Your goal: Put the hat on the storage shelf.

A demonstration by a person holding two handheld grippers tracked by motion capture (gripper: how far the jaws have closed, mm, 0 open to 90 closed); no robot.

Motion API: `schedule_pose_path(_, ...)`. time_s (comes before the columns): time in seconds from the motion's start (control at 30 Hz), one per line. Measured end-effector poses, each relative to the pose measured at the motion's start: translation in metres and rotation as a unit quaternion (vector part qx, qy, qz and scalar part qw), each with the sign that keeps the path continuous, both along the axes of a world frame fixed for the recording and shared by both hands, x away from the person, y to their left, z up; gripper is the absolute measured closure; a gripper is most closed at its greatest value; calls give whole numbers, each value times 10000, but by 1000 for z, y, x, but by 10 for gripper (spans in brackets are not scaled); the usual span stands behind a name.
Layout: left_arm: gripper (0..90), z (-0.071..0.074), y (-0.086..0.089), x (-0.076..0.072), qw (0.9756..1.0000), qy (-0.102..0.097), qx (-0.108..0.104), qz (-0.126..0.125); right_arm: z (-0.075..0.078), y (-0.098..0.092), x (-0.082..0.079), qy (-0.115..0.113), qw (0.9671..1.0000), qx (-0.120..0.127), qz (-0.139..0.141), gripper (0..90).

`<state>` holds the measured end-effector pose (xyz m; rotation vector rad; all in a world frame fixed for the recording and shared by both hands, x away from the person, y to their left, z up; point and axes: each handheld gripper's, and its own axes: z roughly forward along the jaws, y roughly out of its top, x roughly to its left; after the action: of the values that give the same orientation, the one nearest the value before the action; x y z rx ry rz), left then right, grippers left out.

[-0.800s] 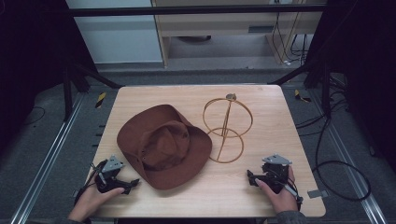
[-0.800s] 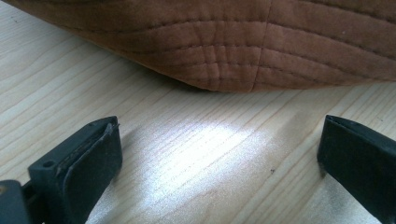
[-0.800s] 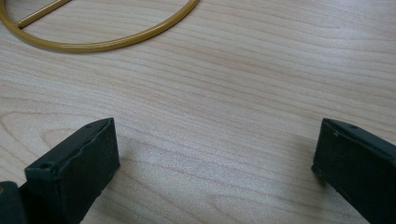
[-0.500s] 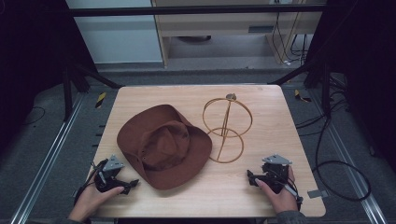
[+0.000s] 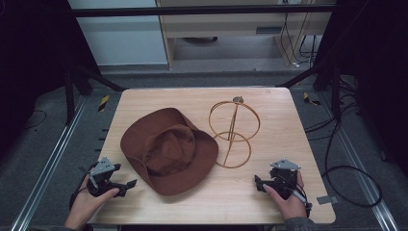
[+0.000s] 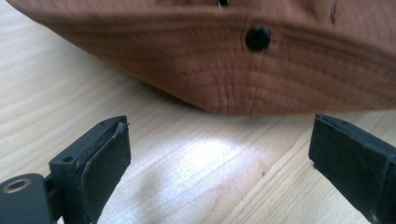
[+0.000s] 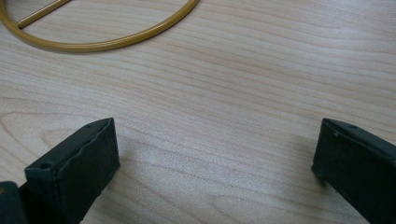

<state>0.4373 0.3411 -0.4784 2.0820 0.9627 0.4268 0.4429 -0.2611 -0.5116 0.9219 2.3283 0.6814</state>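
- Nothing has moved since the earlier frames; both grippers sit where they were.
- hat (image 5: 168, 150) lies brim-down, centre-left on table (image 5: 269, 103).
- wire stand (image 5: 234, 132) upright at hat's 3 o'clock, just beside the brim.
- left gripper (image 5: 129, 184) at hat's 8 o'clock, jaws wide apart, empty, near the brim.
- right gripper (image 5: 258, 182) at 4 o'clock, jaws apart, empty.
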Motion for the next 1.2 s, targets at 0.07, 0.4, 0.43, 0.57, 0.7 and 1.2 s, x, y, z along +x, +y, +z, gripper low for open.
schedule_pose_path(0.07,55,2,3,0,9999,-94,-47,18,0,0,0,-1,10000,1,0,4)
schedule_pose_path(0.4,70,23,3,1,9983,-505,-273,-26,0,0,0,-1,10000,1,-3,4)
schedule_pose_path(0.43,70,28,2,3,9984,-501,-233,-73,0,0,0,-1,10000,0,-2,4)
schedule_pose_path(0.57,69,46,-10,14,9985,-440,-39,-322,0,0,0,-1,10000,1,-1,4)
schedule_pose_path(0.7,62,66,-30,31,9975,-235,317,-588,0,0,0,-1,10000,1,-2,5)
schedule_pose_path(1.2,45,113,-97,98,9891,341,1033,-988,0,0,0,3,10000,8,-4,5)
